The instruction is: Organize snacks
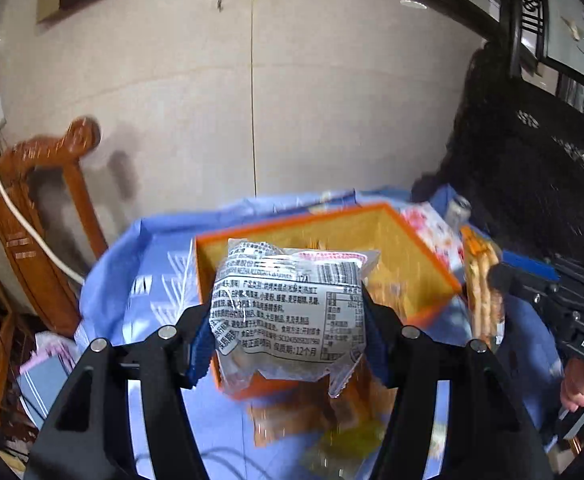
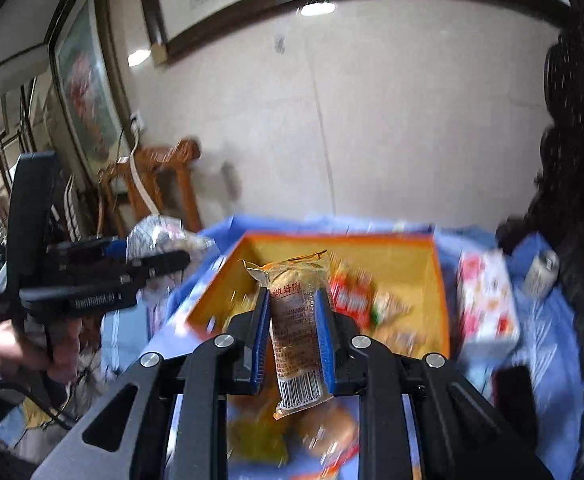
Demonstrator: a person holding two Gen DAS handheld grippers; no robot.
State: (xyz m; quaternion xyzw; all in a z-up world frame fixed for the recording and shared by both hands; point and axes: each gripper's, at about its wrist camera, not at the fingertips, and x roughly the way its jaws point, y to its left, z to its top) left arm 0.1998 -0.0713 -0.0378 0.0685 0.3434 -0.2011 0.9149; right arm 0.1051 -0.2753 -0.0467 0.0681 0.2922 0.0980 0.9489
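Note:
My left gripper (image 1: 288,320) is shut on a clear snack packet with black print (image 1: 288,304) and holds it above the near edge of the orange box (image 1: 412,248). My right gripper (image 2: 294,320) is shut on a narrow yellow cake packet with a barcode (image 2: 296,328), held upright over the near side of the same orange box (image 2: 440,280). The box holds a red snack packet (image 2: 352,300). The left gripper with its packet (image 2: 160,236) shows at the left in the right wrist view. The right gripper (image 1: 500,280) holds its packet (image 1: 484,288) at the right in the left wrist view.
A blue cloth (image 1: 160,264) covers the table. A white patterned carton (image 2: 488,300) and a can (image 2: 540,272) stand right of the box. Loose yellow and orange packets (image 2: 324,432) lie in front of the box. A wooden chair (image 1: 52,200) stands at the left by the wall.

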